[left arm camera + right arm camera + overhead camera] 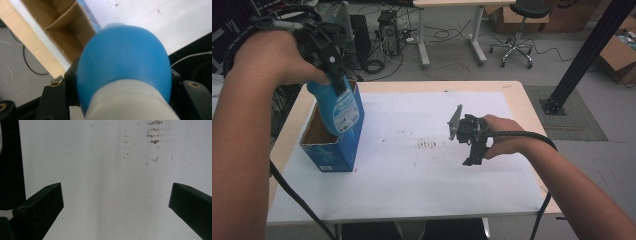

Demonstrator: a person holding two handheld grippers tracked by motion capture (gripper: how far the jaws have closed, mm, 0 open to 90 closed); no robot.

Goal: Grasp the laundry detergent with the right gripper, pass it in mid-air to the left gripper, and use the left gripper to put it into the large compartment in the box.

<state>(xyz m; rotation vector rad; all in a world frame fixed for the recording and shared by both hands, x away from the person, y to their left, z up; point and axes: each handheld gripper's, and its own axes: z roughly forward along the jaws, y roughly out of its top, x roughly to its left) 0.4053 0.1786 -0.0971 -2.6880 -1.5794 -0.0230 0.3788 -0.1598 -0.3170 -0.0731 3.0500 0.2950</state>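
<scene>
Two grippers – left gripper point(337, 82) clamps blue bottle point(341, 112) above box point(329, 150), right gripper point(473, 150) gapes empty.

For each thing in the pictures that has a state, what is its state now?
Blue bottle: held by its top, lower part inside the box, tilted.
Blue box: open at the top, standing on the table.
Left gripper: shut on the blue bottle.
Right gripper: open, empty, over the white sheet.

Stool point(518, 30); computer tower point(389, 30); cables point(447, 34)
</scene>
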